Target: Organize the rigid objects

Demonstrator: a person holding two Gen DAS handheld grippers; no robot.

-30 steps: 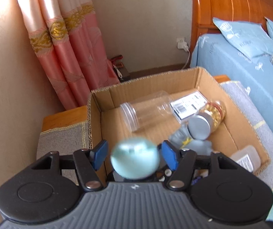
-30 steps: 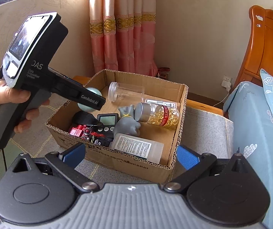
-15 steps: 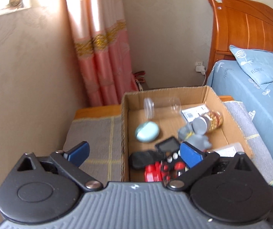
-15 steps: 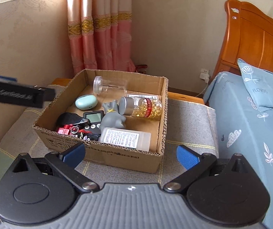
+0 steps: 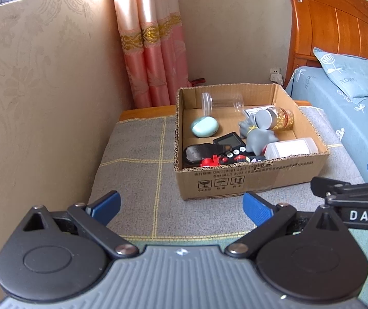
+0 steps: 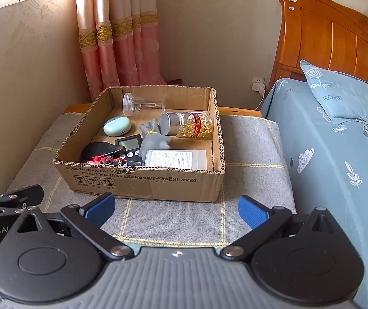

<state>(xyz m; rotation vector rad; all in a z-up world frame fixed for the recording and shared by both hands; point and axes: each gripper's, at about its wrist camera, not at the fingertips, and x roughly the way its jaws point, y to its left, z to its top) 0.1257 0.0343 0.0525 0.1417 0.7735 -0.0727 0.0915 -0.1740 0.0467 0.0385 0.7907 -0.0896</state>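
1. Right wrist view: the right gripper and the left gripper both hang spread wide and empty, short of the cardboard box.
2. Inside, the mint case lies near the clear jar; smooth, light and probably slippery, it is best pinched across its narrow sides.

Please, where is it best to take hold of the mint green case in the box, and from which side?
Grip the mint green case across its short width, coming straight down from above. It lies flat on the box floor, with bare cardboard around it, and its rounded ends would probably slip lengthwise.
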